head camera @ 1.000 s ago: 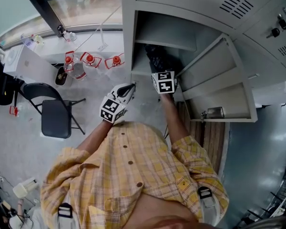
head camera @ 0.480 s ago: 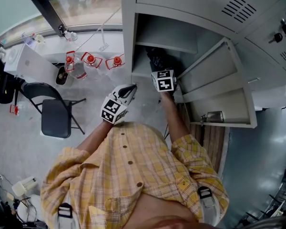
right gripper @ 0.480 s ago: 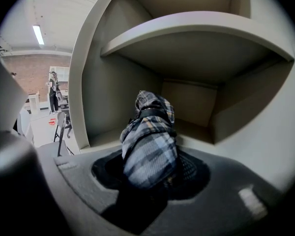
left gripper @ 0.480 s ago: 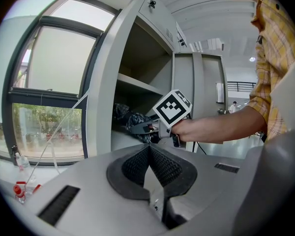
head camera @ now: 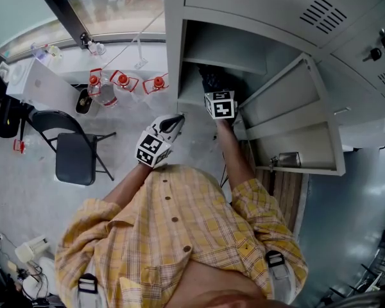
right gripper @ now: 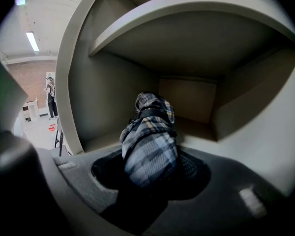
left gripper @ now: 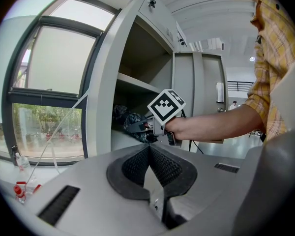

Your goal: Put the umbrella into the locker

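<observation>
Locker (head camera: 172, 50): tall grey metal one, lower compartment open, a shelf (right gripper: 196, 28) across its top.
Locker door (head camera: 295, 117): swung wide to the right of the opening.
Person (head camera: 173, 236): in a yellow checked shirt, standing in front of the locker with both arms stretched towards it.
Folding chair (head camera: 74, 156): dark, on the floor well off to the left.
Right gripper (head camera: 213, 90): reaching into the compartment under the shelf, jaws clenched on the umbrella.
Left gripper (head camera: 178, 118): held outside, just beside the locker's left frame, jaws pressed together with nothing between them.
Umbrella (right gripper: 150, 141): folded, blue-grey plaid, its far end pointing at the back wall inside the compartment.
</observation>
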`<state>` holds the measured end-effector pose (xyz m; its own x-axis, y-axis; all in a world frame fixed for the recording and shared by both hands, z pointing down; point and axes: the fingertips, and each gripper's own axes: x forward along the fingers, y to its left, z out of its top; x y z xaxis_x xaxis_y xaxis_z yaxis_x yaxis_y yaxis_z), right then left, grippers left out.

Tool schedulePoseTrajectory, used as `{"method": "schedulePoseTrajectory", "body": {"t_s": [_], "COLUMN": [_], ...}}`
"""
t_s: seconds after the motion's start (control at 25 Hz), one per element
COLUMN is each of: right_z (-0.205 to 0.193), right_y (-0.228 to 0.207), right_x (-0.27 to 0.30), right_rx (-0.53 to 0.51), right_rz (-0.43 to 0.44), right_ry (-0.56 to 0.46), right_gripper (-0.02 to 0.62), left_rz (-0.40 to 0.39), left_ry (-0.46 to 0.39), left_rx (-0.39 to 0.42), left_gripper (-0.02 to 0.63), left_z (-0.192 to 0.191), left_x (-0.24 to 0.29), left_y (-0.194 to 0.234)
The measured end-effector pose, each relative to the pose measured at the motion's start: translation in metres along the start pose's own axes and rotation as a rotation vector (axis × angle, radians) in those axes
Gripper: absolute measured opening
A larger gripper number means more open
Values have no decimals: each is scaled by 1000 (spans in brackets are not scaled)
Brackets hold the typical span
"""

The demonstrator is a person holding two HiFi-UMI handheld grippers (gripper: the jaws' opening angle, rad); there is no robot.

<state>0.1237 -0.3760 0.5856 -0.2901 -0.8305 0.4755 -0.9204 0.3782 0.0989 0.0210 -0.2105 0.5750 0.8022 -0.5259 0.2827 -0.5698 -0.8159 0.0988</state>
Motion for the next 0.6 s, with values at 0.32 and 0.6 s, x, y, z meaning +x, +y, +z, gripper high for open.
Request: {"method": "schedulePoseTrajectory", "body": {"t_s": [0.32, 0.6], "right_z": [4, 2], "right_y": [-1, 0], "right_x": [7, 17], "right_rx": [20, 45], "right_rz": [-1, 7], "right_ry": [10, 58], "right_gripper": [201, 206], "left_rz": [0, 4], "left_ry": [1, 3], "left_rx": [5, 6], "left_gripper": [5, 5], "left_z": [0, -1], "left_x": [-2, -5], "left_y": [-2, -2]}}
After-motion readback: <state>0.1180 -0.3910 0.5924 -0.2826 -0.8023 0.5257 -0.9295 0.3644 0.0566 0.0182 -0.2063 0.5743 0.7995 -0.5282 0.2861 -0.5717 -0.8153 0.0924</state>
